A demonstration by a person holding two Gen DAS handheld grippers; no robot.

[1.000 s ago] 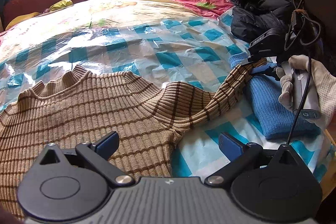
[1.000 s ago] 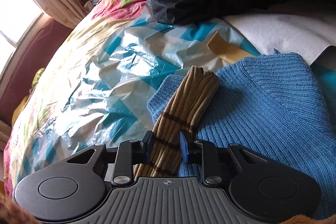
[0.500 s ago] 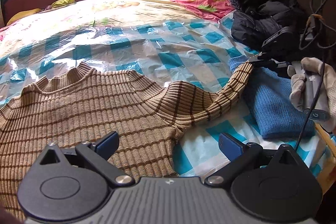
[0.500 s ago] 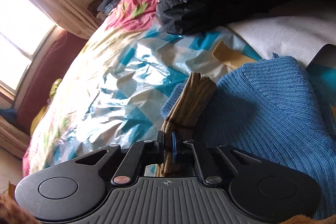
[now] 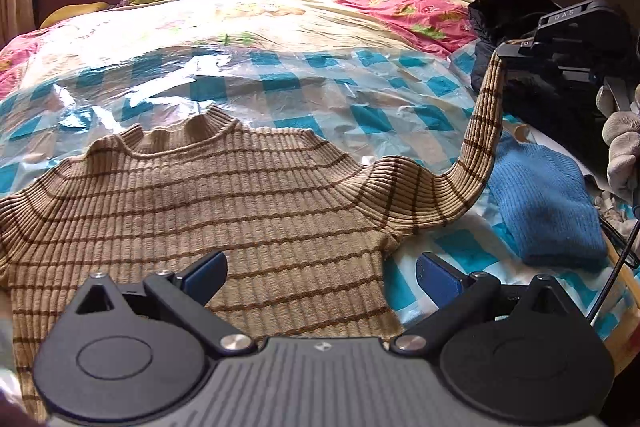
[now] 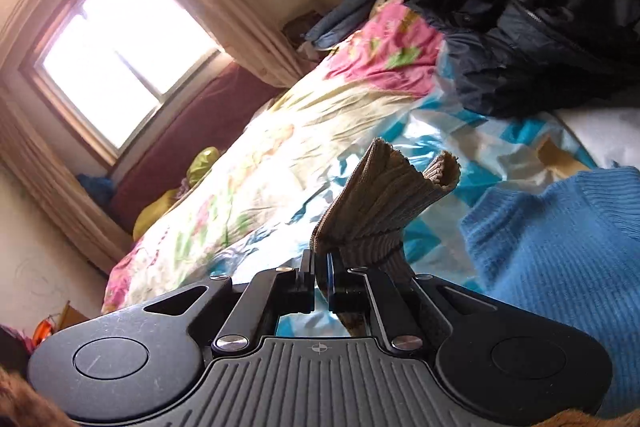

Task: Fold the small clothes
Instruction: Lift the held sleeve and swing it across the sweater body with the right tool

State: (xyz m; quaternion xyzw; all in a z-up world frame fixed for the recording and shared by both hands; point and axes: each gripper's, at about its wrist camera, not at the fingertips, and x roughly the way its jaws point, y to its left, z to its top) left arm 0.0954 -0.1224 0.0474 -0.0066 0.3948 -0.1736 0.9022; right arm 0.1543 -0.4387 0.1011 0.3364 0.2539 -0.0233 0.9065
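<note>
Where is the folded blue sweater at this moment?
In the left wrist view, the blue sweater lies on the checkered sheet at the right, beside the striped sweater's raised sleeve.

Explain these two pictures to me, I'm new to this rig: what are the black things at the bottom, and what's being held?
There is no robot here: a person holds a two-finger tool in each hand, and a fisheye camera on each looks forward along its fingers.

The left wrist view shows the left tool, open and empty, over a tan striped sweater lying flat on a plastic-covered bed. A blue sweater lies to its right, near a dark jacket.

The right wrist view shows the right tool shut on the tan sweater's sleeve. In the left view you can see that sleeve lifted off the bed, probably to be folded across the body.
</note>
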